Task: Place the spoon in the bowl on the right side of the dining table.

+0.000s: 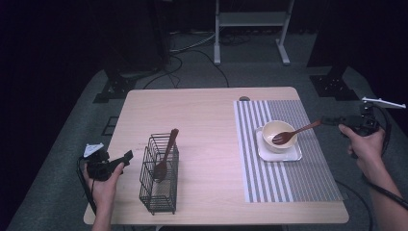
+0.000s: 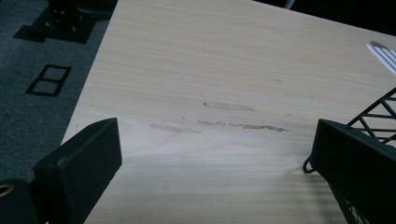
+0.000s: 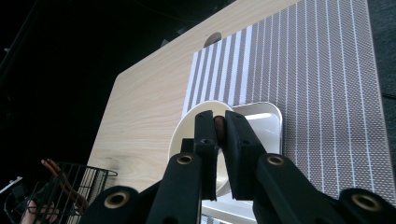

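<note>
A cream bowl (image 1: 278, 130) stands on a white square plate (image 1: 281, 154) on the striped placemat (image 1: 288, 183). A brown wooden spoon (image 1: 294, 133) rests with its head in the bowl and its handle rising to the right. My right gripper (image 1: 326, 120) is shut on that handle's end; in the right gripper view the handle (image 3: 218, 129) shows pinched between the tips (image 3: 218, 119), above the bowl (image 3: 187, 135). My left gripper (image 1: 124, 161) hovers over the table's front left, beside a black wire basket (image 1: 159, 180), open (image 2: 215, 154) with nothing between its jaws.
A second wooden spoon (image 1: 166, 154) stands upright in the wire basket (image 2: 379, 116). The light wood table (image 1: 192, 120) has bare room in its middle and back. Beyond it, on the dark carpeted floor, are stand feet, cables and a white frame (image 1: 250, 21).
</note>
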Available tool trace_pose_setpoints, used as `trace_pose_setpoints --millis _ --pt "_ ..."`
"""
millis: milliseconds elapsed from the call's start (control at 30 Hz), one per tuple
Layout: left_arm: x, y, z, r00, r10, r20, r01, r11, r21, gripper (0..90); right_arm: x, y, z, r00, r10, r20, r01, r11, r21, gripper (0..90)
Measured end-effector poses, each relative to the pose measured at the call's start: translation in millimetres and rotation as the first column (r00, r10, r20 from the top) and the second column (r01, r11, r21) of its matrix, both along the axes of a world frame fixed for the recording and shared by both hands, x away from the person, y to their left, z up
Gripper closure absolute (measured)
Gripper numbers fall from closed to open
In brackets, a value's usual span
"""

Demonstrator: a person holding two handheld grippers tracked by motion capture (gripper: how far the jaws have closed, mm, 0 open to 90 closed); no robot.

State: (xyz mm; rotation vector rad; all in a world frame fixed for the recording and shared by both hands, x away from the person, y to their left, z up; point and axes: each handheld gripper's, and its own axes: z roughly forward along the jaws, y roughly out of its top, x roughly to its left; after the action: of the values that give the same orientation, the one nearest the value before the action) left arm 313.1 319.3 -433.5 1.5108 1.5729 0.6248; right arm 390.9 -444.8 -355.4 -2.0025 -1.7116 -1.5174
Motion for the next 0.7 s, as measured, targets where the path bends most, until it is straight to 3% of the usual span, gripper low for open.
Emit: trace_pose_setpoints --millis 700 --pt "-0.2 0.1 0.7 1.0 0.002 0.001 -0.002 1.0 -0.002 1.2 8.7 14.3 -22.2 0.9995 0.016 -0.027 -0.017 0.999 -0.036 81.8"
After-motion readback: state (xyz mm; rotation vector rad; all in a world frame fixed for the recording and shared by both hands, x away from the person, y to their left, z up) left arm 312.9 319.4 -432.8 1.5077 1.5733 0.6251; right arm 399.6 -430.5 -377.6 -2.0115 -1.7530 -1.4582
